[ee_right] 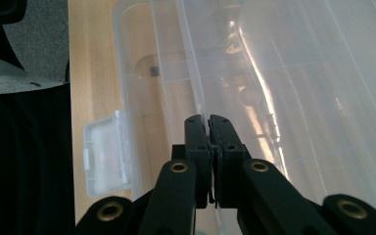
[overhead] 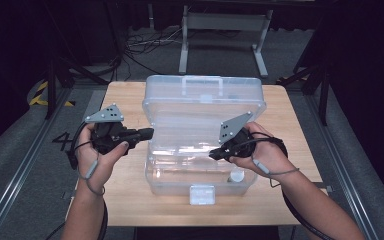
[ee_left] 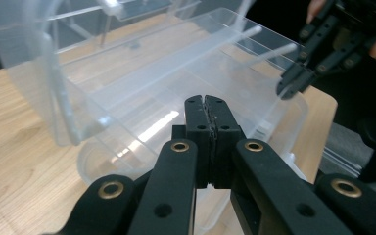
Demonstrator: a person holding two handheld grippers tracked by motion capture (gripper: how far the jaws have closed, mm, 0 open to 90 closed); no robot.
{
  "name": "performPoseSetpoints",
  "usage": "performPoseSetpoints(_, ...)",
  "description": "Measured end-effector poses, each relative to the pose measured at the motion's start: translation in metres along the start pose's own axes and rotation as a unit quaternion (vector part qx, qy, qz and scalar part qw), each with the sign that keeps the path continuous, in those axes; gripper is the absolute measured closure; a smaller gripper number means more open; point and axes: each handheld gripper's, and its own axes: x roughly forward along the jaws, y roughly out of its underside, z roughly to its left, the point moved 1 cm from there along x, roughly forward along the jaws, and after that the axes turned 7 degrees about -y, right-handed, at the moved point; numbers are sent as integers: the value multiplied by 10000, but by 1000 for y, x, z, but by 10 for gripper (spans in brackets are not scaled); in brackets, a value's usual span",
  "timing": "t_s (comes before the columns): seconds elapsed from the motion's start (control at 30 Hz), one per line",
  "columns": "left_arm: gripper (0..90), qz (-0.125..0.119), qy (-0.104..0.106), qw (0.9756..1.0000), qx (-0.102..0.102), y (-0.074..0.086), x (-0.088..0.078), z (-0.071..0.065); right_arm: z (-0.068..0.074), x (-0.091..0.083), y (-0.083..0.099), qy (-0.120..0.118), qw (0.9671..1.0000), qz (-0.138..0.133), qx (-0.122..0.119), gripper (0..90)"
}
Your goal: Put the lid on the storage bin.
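Observation:
A clear plastic storage box (overhead: 200,172) stands on the wooden table (overhead: 125,200), its lid (overhead: 202,97) tipped up at the back and a white latch (overhead: 201,194) hanging at the front. My left gripper (overhead: 150,132) hovers at the box's left rim, pointing right, jaws shut on nothing. From the right, my right gripper (overhead: 212,155) reaches over the open box, also shut and empty. In the left gripper view the shut jaws (ee_left: 206,100) face the box wall (ee_left: 127,98), with the right gripper (ee_left: 289,90) beyond. In the right gripper view the shut jaws (ee_right: 209,119) hang over the box (ee_right: 284,98), near the latch (ee_right: 103,156).
A small dark speck (ee_right: 153,71) lies in the box's bottom. Behind the table stand a grey metal frame (overhead: 225,30) and loose cables (overhead: 145,47) on the floor. Bare tabletop lies left, right and in front of the box.

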Motion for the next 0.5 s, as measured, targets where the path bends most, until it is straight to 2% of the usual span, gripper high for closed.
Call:
performPoseSetpoints(0.13,897,-2,-152,9999,-33,0,1,0,3,1,1,29,10000,6,-17,874)
performPoseSetpoints(0.23,897,39,-341,9994,-31,1,4,0,6,2,2,49,10000,25,-30,870)
performPoseSetpoints(0.4,898,74,-434,9990,-73,1,7,-1,10,4,4,112,9999,30,-29,844)
performPoseSetpoints(0.47,899,62,-476,9988,-123,2,7,0,17,0,4,247,9996,-96,-73,797)
performPoseSetpoints(0.5,899,134,-444,9989,-118,3,7,0,21,-3,4,355,9992,-145,-90,794)
